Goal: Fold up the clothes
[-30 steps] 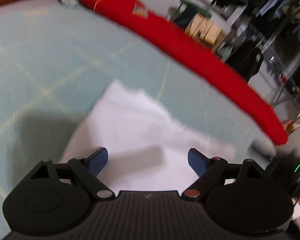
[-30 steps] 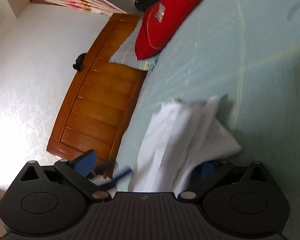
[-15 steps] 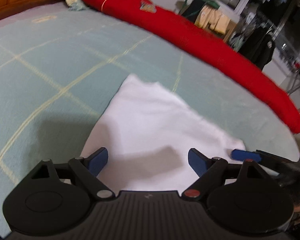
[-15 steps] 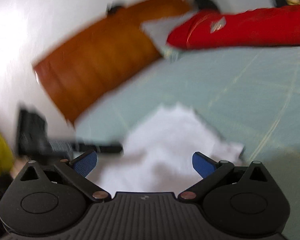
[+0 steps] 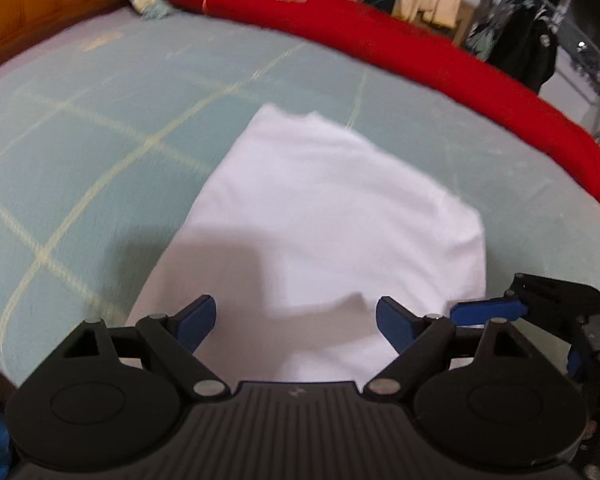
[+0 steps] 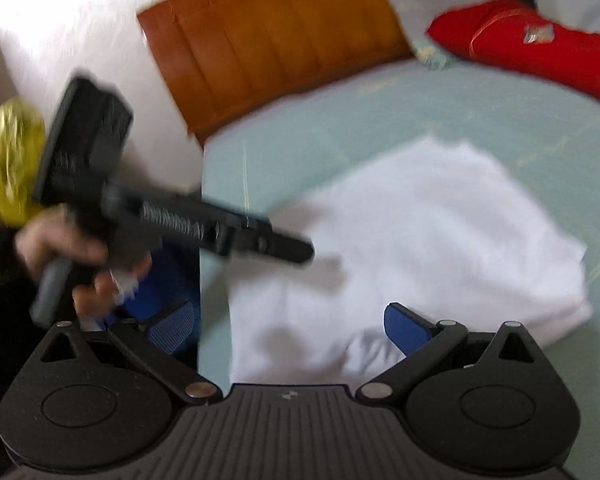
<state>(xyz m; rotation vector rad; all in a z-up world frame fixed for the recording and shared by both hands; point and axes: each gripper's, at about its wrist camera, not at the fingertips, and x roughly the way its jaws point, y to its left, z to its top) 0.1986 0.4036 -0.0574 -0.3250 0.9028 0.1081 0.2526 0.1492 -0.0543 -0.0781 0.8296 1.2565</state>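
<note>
A white garment lies folded in a rough rectangle on the pale green bed sheet. My left gripper hovers open over its near edge, with nothing between the blue pads. In the right wrist view the same garment lies ahead, and my right gripper stands open above its near corner, holding nothing. The right gripper's blue finger shows at the garment's right edge. A hand holds the left gripper's black body, which points at the cloth from the left.
A long red bolster runs along the far side of the bed. A wooden headboard and a grey pillow stand at the bed's head. Hanging clothes crowd the room beyond. Something yellow is at the far left.
A second ago the white cloth hung bunched at my right gripper; now it lies flat and folded. Both grippers have drawn back a little and the right view has swung level.
</note>
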